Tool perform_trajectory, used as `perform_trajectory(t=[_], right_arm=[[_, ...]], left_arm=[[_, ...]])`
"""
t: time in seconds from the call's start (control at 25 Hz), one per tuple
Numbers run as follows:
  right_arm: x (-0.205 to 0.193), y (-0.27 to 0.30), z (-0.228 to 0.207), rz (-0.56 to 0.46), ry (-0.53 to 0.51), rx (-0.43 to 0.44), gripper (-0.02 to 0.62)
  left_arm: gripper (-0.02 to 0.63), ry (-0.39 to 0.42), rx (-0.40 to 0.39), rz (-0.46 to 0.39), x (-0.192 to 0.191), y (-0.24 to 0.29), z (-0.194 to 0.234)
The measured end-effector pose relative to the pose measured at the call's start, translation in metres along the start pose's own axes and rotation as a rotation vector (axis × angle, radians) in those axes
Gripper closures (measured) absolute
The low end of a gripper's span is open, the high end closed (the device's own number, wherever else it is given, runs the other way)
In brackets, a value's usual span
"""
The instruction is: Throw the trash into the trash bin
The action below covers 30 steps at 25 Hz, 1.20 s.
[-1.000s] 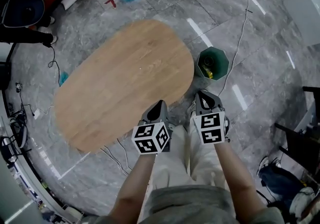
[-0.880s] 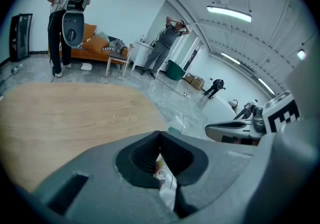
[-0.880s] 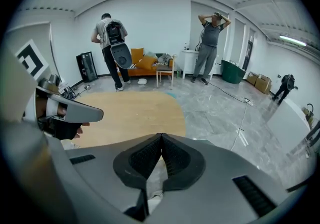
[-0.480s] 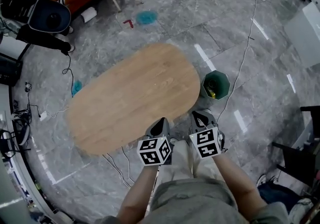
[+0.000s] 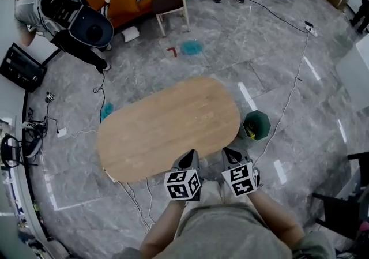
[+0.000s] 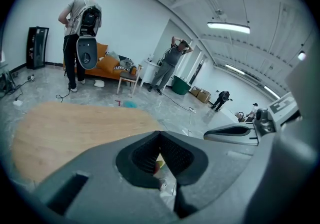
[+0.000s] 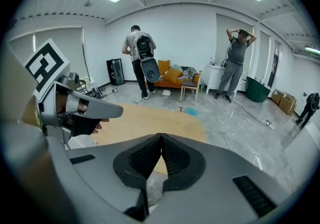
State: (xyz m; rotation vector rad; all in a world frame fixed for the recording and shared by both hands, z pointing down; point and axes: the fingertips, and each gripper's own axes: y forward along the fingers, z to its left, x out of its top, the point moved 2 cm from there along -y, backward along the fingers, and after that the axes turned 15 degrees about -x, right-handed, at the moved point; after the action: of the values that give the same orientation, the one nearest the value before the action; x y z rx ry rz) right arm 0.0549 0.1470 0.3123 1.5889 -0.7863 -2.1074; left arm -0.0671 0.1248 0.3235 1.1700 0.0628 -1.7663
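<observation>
Head view: we note trash bin [image 5: 260, 116], dark green, faceted, open-topped, on floor just beside right end of wooden table [image 5: 167, 128]. Yellow trash [image 5: 249, 132] lies inside, too small to identify. Left gripper [image 5: 189, 160] and right gripper [image 5: 229, 155] both clenched, nothing between jaws. We judge disposal done; advise scanning table and floor for leftovers before finishing.

- No word, number or brand name reads anywhere in these views.
- Left gripper [image 5: 189, 157]: the left cube [image 5: 183, 184] at its rear shows only black-and-white square markers, no letters.
- Right gripper [image 5: 229, 153]: the right cube [image 5: 242, 179] behind it, same patterns, nothing legible.
</observation>
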Motion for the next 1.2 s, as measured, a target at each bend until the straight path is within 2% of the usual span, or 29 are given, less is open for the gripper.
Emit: perform_trajectory(t=[0.16, 0.6, 1.2], right_arm=[[0.011, -0.016, 0.008, -0.030, -0.033, 0.029, 0.586], [0.049, -0.049, 0.030, -0.117, -0.030, 0.138, 0.586], [0.081, -0.080, 0.082, -0.215, -0.006, 0.290, 0.586]], left_arm=[[0.606, -0.005, 0.019, -0.039, 0.007, -0.017, -0.005], [0.606, -0.006, 0.056, -0.165, 0.039, -0.068, -0.017], [0.606, -0.047, 0.143, -0.275, 0.029, -0.149, -0.007]])
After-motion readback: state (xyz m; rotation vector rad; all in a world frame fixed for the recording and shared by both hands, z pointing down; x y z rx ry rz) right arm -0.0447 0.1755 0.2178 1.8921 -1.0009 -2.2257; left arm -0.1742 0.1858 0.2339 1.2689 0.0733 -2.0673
